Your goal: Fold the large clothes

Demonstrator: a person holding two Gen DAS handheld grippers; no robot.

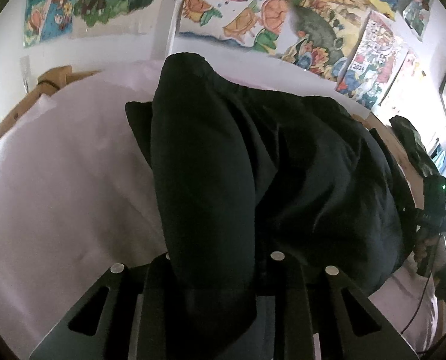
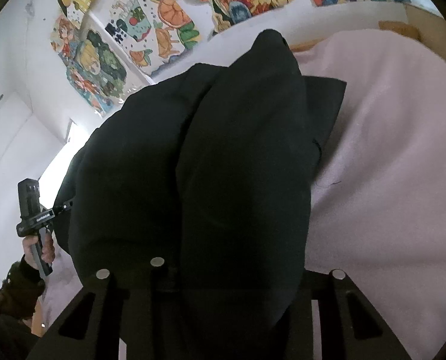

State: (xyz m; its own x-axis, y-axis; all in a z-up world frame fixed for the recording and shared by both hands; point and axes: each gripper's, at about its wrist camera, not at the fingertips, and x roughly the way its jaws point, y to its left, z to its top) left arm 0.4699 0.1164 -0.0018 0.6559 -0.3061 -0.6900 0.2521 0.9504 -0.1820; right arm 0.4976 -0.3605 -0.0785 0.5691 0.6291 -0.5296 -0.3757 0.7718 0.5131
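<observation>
The black garment (image 1: 253, 156) lies bunched on a pale pink sheet (image 1: 58, 180) that covers a bed with a wooden frame (image 1: 47, 82), and a thick fold of its dark cloth rises toward each camera. In the left wrist view the left gripper (image 1: 220, 258) has its jaws drawn narrow with a rounded roll of the black fabric between them; the cloth fills the gap and spills down over the gripper's body, so the jaws are clamped on the garment. A flat corner of the garment (image 1: 139, 120) lies on the sheet beside the raised roll. In the right wrist view the right gripper (image 2: 244, 267) likewise has its jaws narrowed on a bulky fold of the same garment (image 2: 238, 165), the fabric hanging over the near end and hiding the fingertips. No earlier picture is given, so only the grip itself can be told. At the left edge of the right wrist view the other gripper's black handle (image 2: 32, 210) is seen upright, held in a hand (image 2: 40, 249) that comes out of a dark olive sleeve (image 2: 19, 288). Behind the bed a white wall (image 1: 109, 48) carries many colourful painted pictures (image 1: 247, 15), some with orange flowers and green leaves.
</observation>
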